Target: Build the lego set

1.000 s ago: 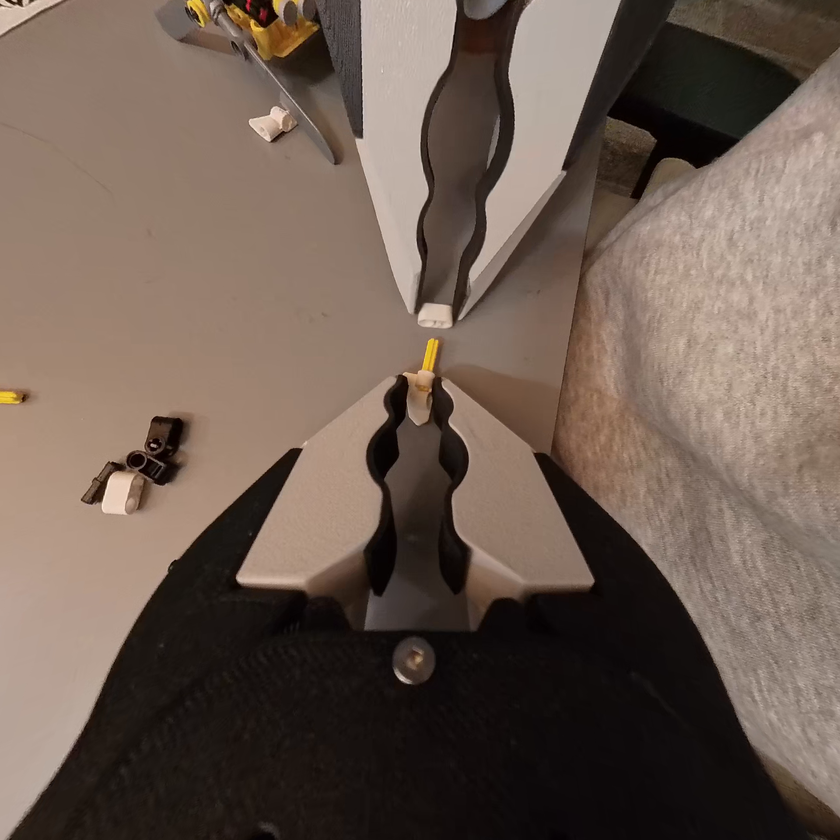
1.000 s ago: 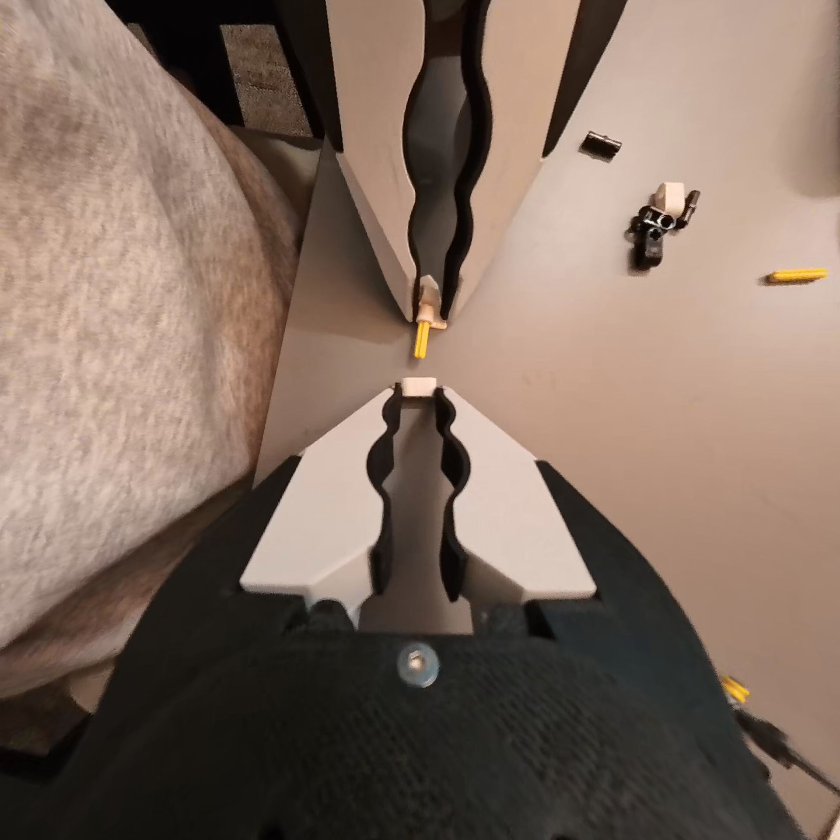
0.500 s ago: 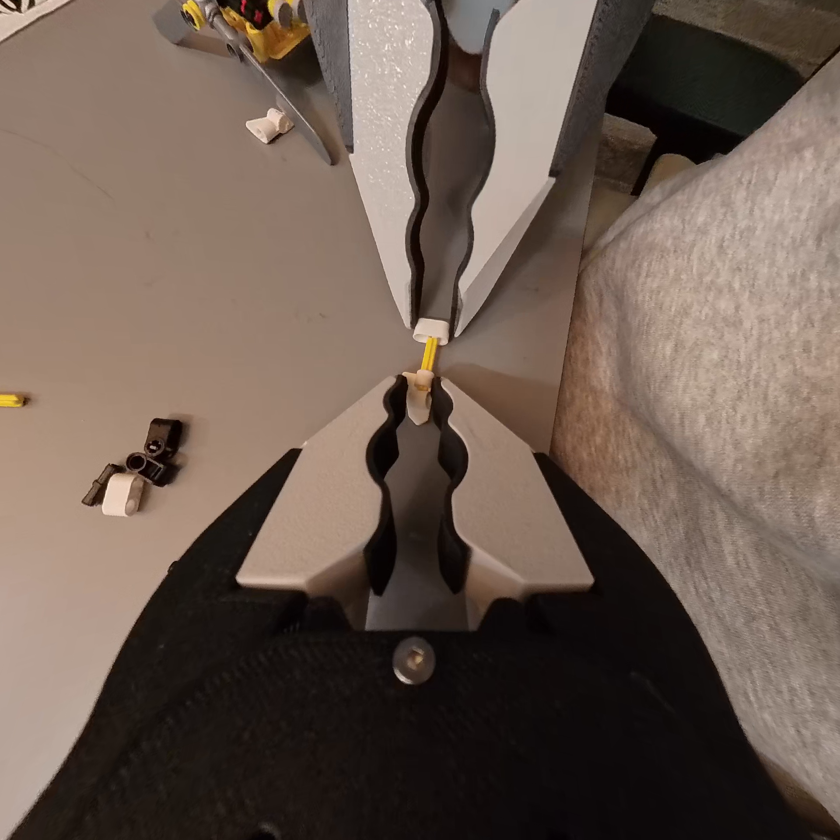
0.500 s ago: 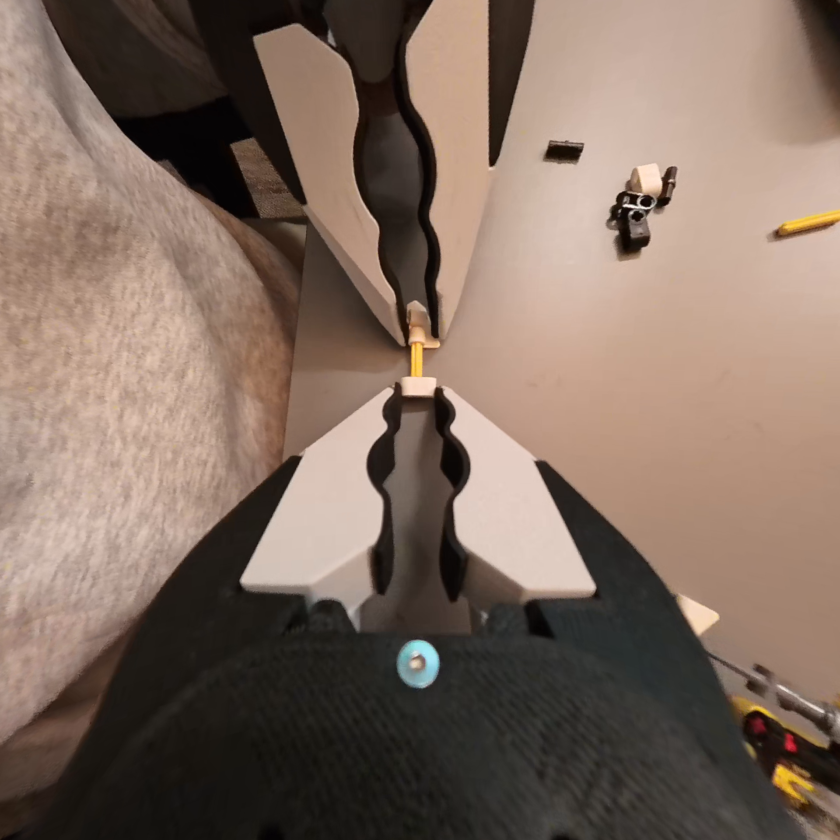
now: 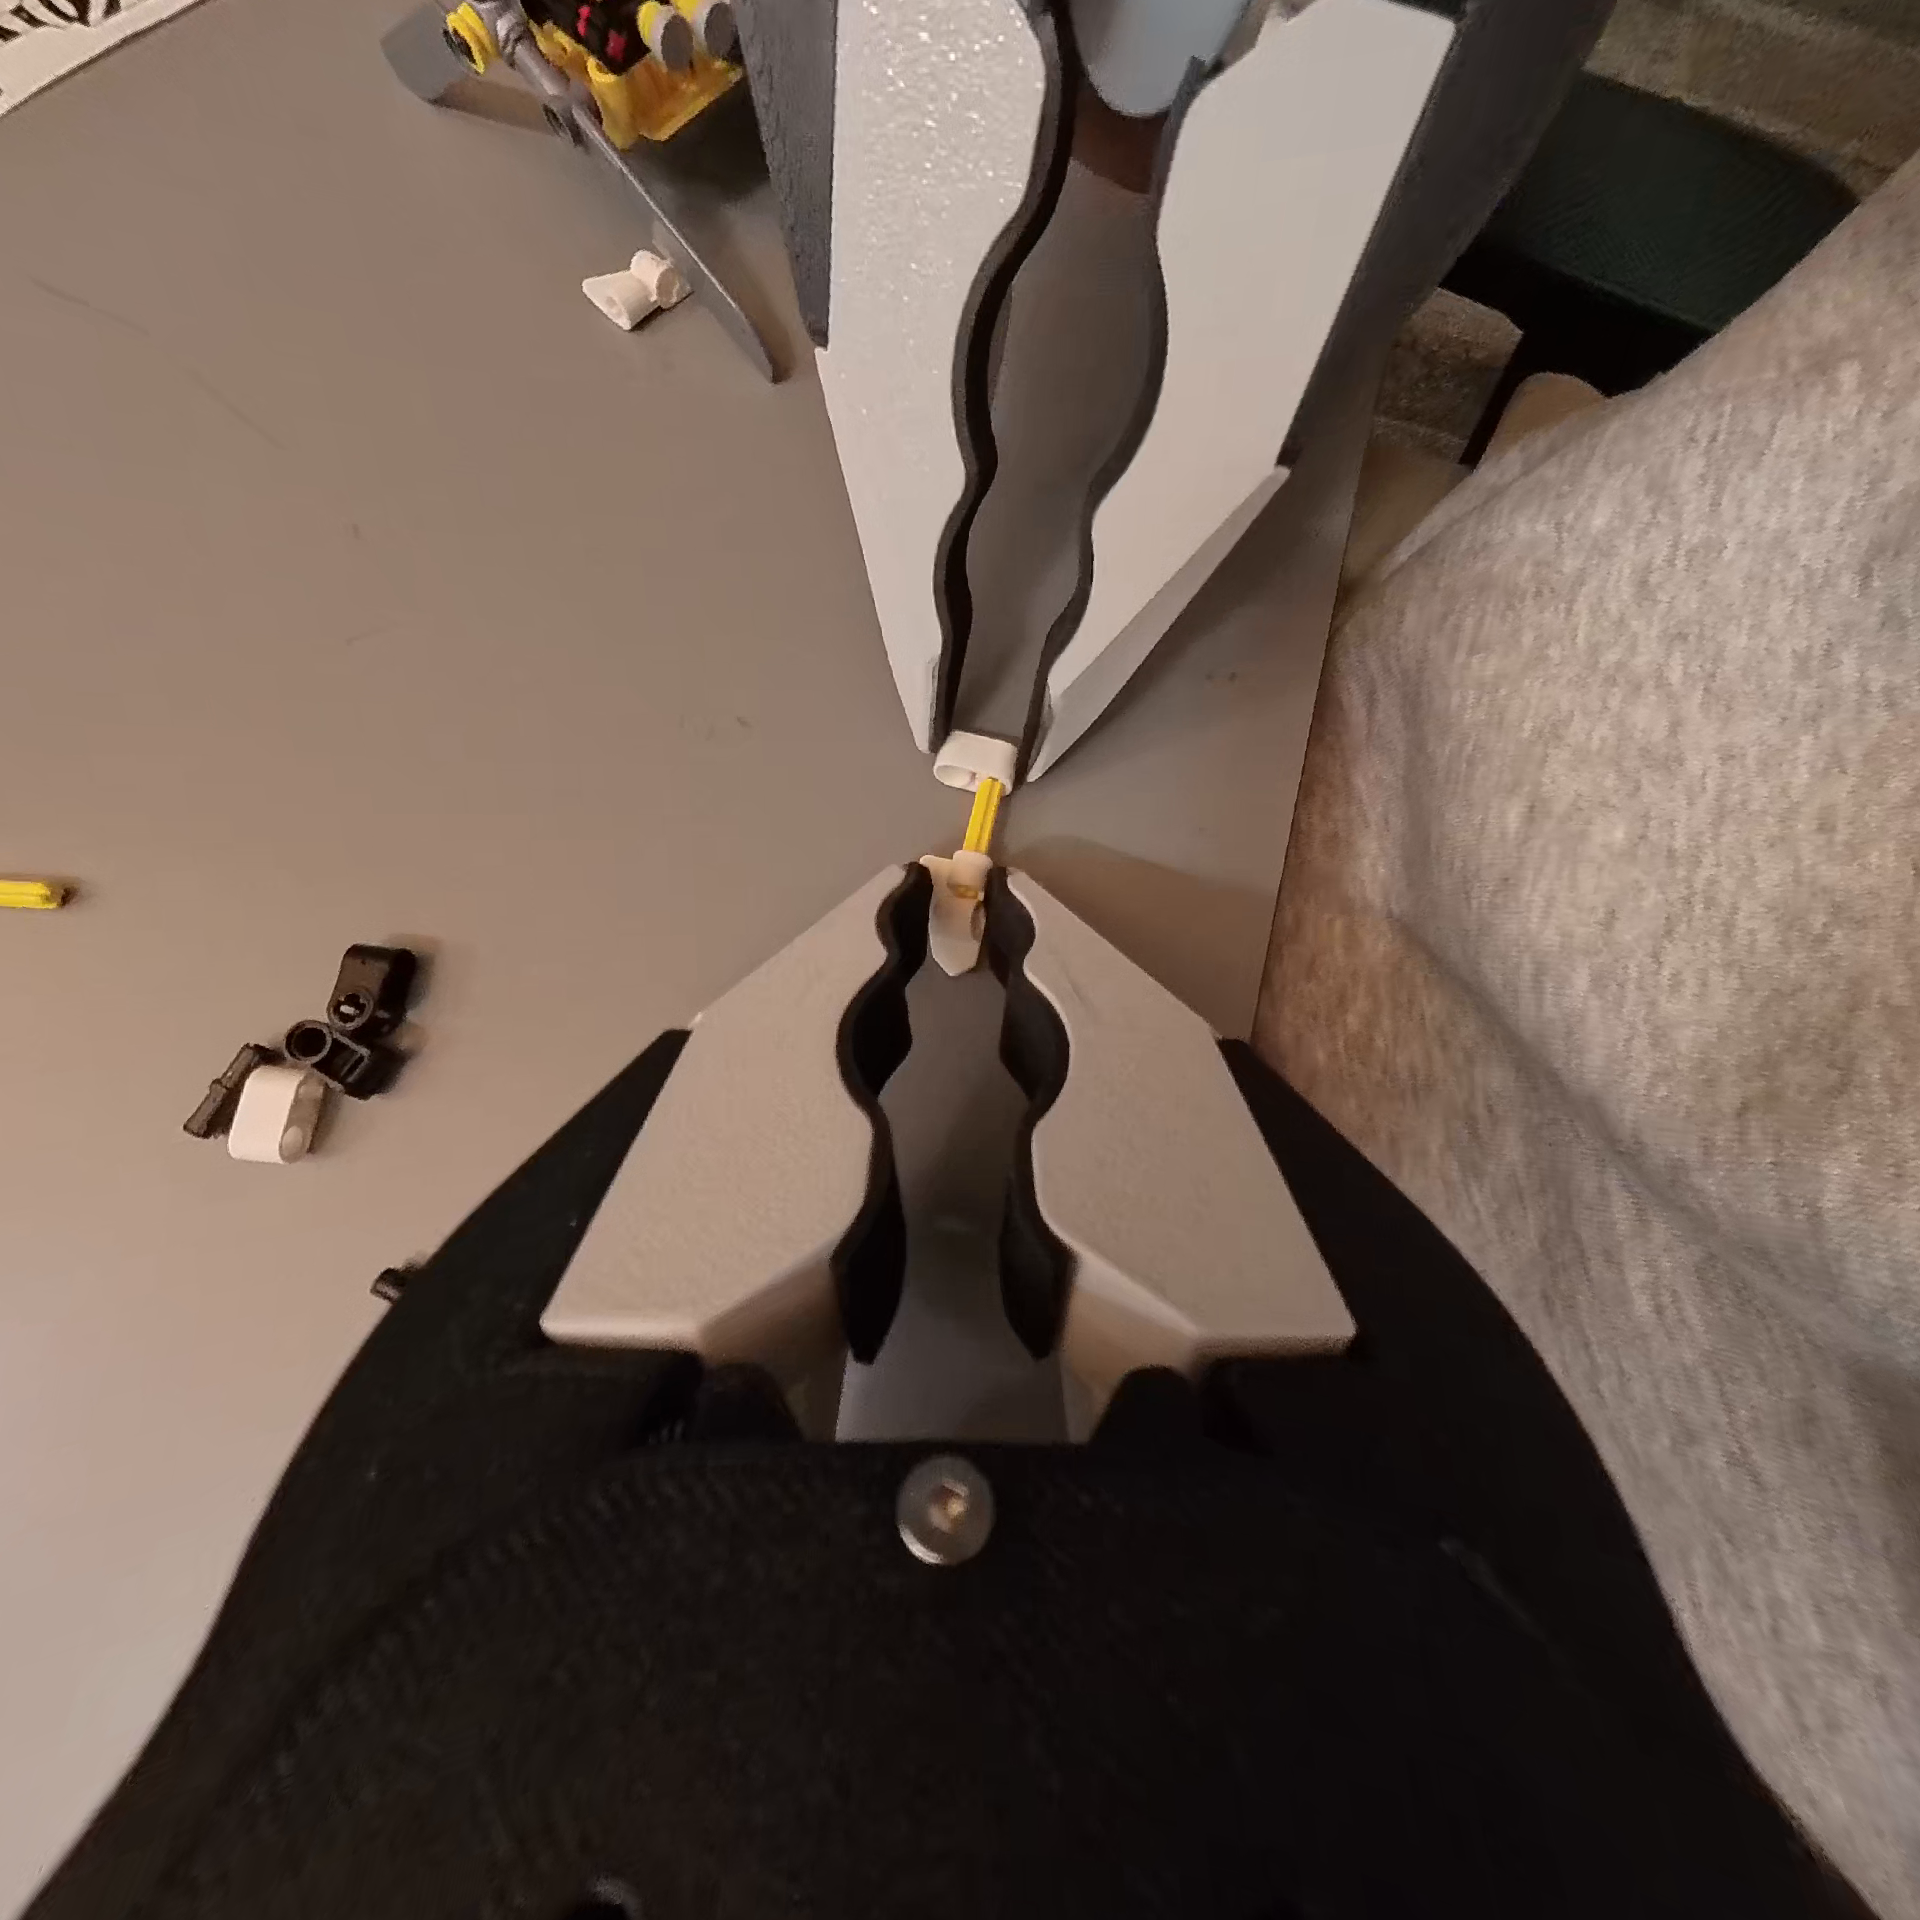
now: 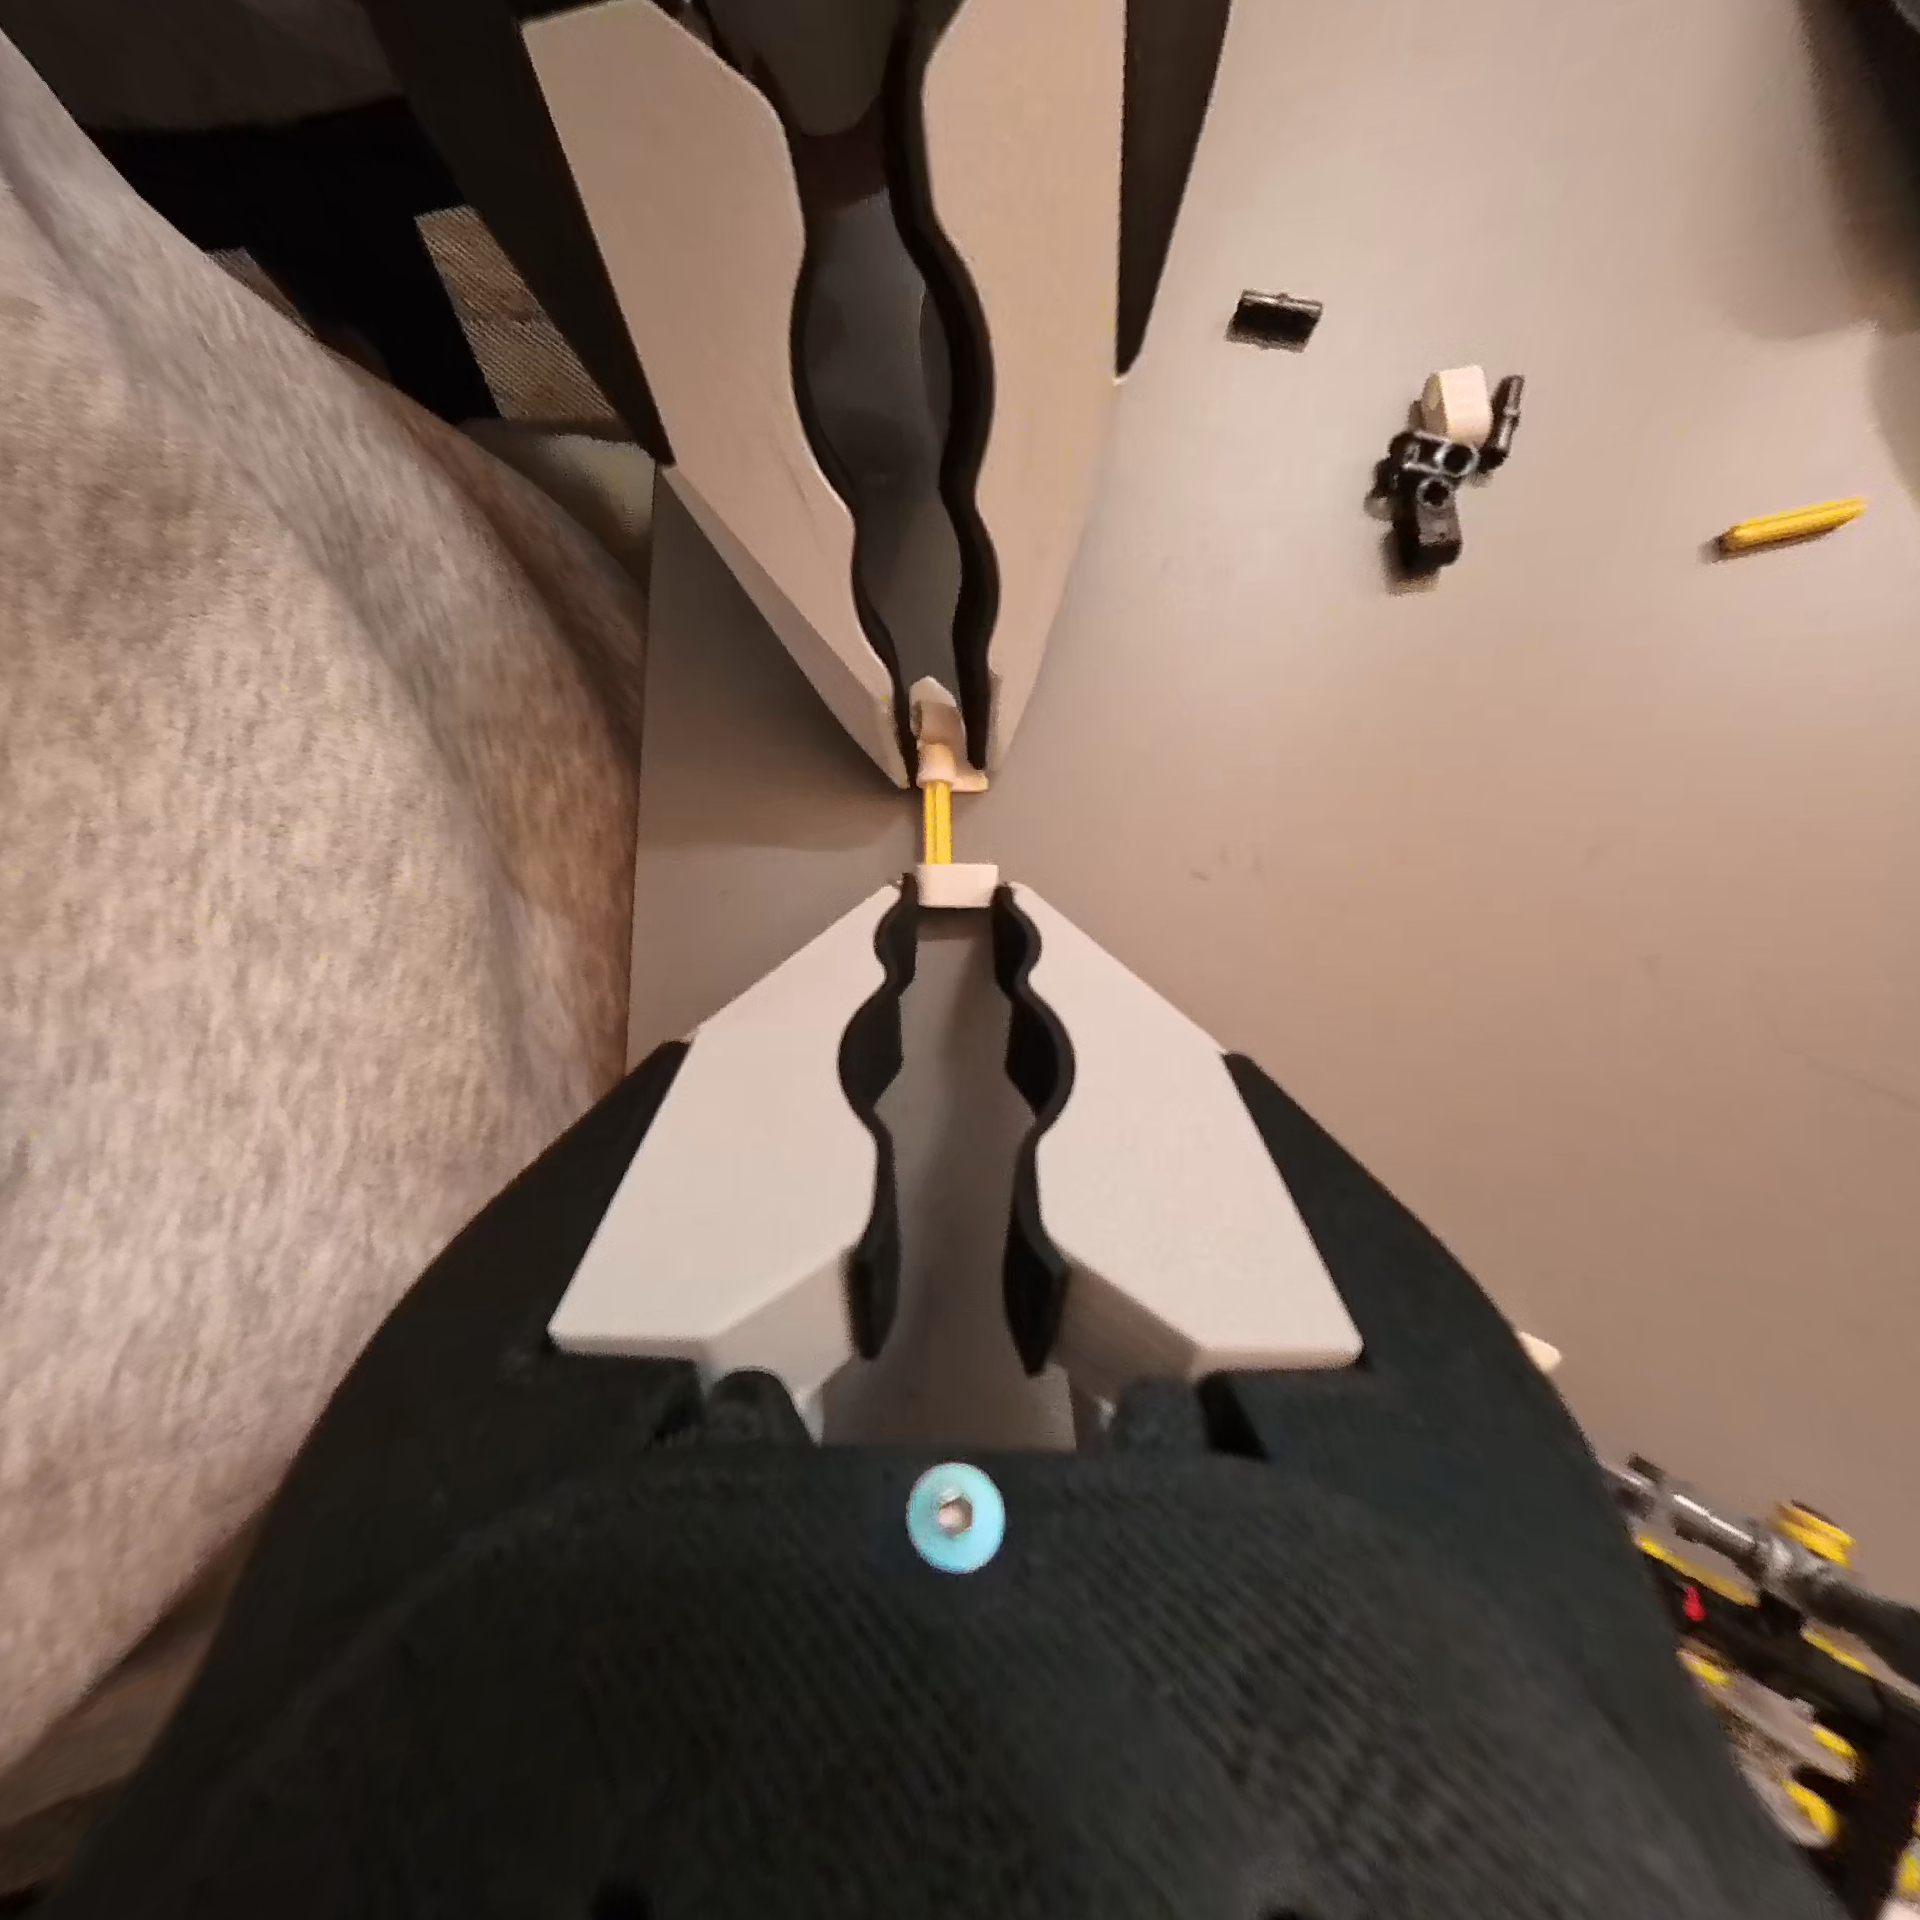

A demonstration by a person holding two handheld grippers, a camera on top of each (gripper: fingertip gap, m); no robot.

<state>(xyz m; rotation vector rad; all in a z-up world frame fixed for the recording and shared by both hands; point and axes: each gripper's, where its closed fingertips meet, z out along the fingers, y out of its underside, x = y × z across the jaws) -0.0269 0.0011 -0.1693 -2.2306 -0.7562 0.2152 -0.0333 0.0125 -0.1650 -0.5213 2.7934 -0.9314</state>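
- The desk (image 5: 416,623) is a plain grey top; its edge runs beside a person's grey sleeve (image 5: 1610,935), which fills one side of both views.
- The left tool (image 5: 956,894) sits low over the desk near that edge, its jaws pressed on a white connector (image 5: 954,925) at the very tips.
- The right tool (image 6: 954,891) faces it tip to tip, pinching a white block (image 6: 956,883) (small, seen end-on).
- A yellow axle (image 5: 983,816) sticks out of the connector and bridges the gap between the two tools; its far end touches the block. Whether it is seated in a hole cannot be told.
- A partly built model (image 5: 613,73), yellow, grey and black, stands at the far edge of the left view, on a grey wedge-shaped plate.
- A heap of black pieces with one white piece (image 5: 312,1060) lies well off to the side of the left tool.
- A loose white piece (image 5: 634,291) rests just beside the model's plate.
- A second yellow axle (image 6: 1792,525) lies alone, beyond the heap.
- A black pin (image 6: 1276,314) lies near the left tool (right view).
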